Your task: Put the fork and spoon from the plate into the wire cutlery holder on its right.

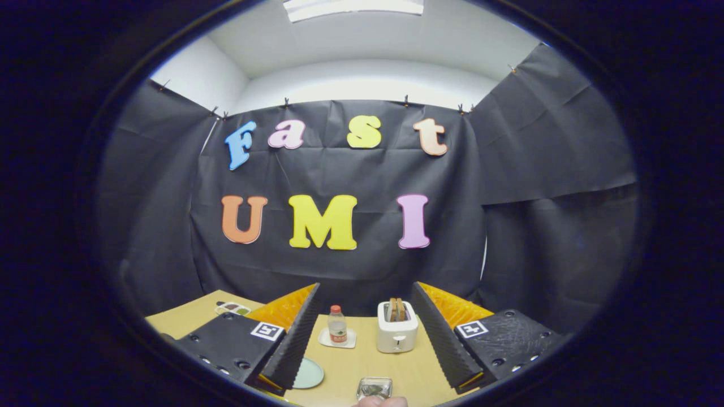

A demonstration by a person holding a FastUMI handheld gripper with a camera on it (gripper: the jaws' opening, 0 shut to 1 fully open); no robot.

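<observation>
Gripper (365,325) held level above the pale wooden tabletop (367,367), fingers spread wide, nothing between them.

Landmark: white two-slot toaster (397,333), standing upright on the tabletop between the two fingers, nearer the right one. Two brown bread slices (396,308) stand in its slots.

Left of the toaster, well apart from it: clear plastic bottle with red cap and red label (337,325), upright on a small white square coaster (337,339).

In front of the toaster, much closer to the camera: small clear square glass dish (374,388); contents too blurred to tell. A fingertip of the person (380,402) shows just below the dish.

Front-left of the toaster, partly hidden under the left finger: round pale green plate (309,373). Visible part of its surface is bare; fork and spoon cannot be made out on it.

Far left of the toaster, beyond the left finger, at the table's back edge: small white tray with dark and green contents (232,308), too small to identify.
</observation>
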